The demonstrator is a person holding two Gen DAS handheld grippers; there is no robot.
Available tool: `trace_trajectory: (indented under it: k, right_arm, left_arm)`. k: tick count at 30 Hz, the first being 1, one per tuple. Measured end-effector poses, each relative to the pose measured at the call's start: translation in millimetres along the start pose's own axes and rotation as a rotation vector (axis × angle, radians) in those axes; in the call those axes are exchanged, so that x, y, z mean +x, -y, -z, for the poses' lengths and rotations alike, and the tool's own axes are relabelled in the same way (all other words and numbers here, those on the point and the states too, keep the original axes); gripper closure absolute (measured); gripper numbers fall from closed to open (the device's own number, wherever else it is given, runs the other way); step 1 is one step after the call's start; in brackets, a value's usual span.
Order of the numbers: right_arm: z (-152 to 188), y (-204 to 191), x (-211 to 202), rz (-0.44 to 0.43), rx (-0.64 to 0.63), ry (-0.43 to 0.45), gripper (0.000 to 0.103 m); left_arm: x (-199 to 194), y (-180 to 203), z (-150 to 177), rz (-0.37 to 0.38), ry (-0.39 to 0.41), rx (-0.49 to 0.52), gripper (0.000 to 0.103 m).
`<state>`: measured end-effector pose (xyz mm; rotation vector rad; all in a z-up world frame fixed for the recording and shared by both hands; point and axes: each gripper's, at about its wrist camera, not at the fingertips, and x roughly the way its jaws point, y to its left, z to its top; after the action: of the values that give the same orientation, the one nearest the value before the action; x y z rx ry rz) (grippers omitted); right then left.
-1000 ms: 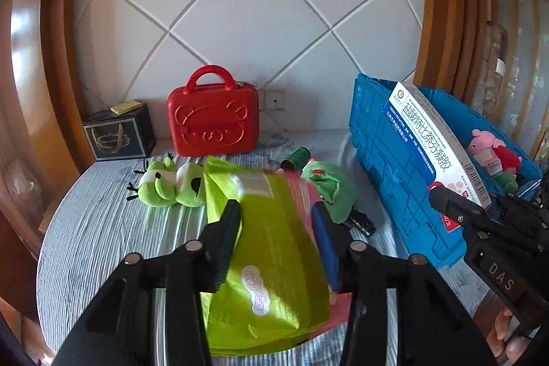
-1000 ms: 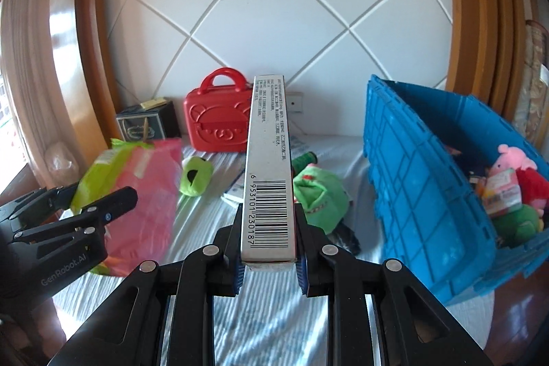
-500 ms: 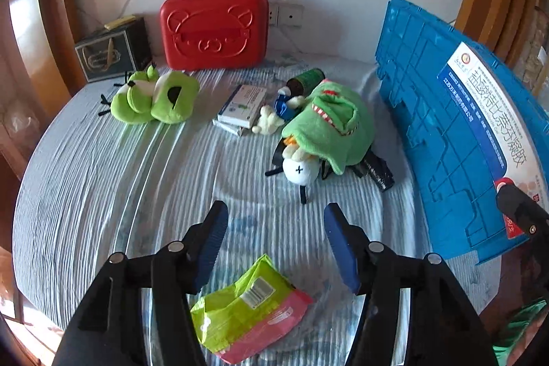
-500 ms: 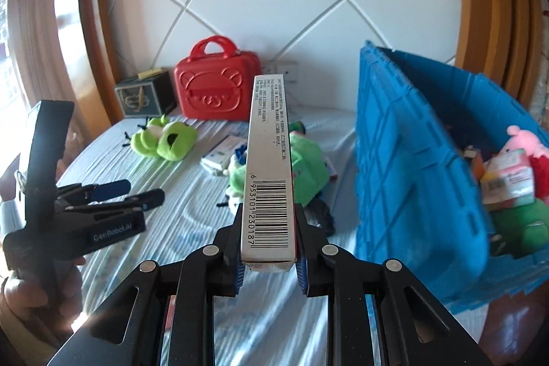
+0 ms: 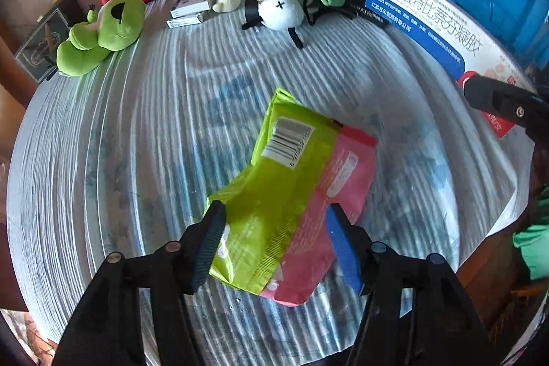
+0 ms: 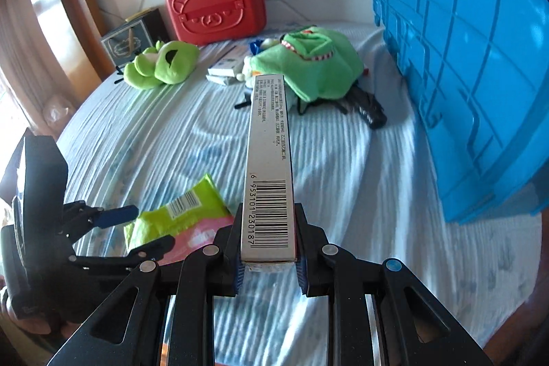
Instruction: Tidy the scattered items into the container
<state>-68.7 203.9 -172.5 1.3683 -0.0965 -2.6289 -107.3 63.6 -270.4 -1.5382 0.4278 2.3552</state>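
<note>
left gripper (image 5: 274,246): jaws just opened, packet (image 5: 291,194) loose between | right gripper (image 6: 269,258): clamped on box (image 6: 269,167)

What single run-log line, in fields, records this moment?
left gripper: open, jaws just opening, astride snack packet on cloth | right gripper: shut on long box | blue crate: beside

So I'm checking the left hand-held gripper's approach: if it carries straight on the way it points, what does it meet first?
Most likely the green-and-pink snack packet lying on the striped tablecloth. The left hand-held gripper points steeply down, its open jaws, which have just been widening, already straddling the packet's near end. How close it is remains unclear.
</note>
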Motion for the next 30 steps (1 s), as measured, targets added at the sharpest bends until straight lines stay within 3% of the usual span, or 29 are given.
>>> trace_trajectory:
  k: [4, 6, 10, 13, 20, 30]
  right_arm:
    - [24, -6, 10, 0.033, 0.032, -0.042, 0.080]
    - [32, -7, 15, 0.052, 0.040, -0.054, 0.080]
    - [37, -8, 25, 0.084, 0.058, -0.069, 0.080]
    - [32, -15, 22, 0.096, 0.052, -0.064, 0.080]
    - [-7, -43, -21, 0.103, -0.007, 0.030, 0.080]
    - [-70, -60, -118, 0.100, -0.082, 0.256, 0.080]
  left_arm:
    - [31, 11, 11, -0.029, -0.043, 0.086, 0.002]
    - [37, 15, 10, -0.062, -0.008, 0.101, 0.000]
    - [28, 8, 0, -0.029, 0.081, 0.028, 0.029]
    - [11, -5, -8, 0.011, 0.102, -0.043, 0.043]
    - [-61, -30, -30, -0.011, 0.237, -0.114, 0.044]
    - [-181, -40, -78, -0.061, 0.472, -0.173, 0.044]
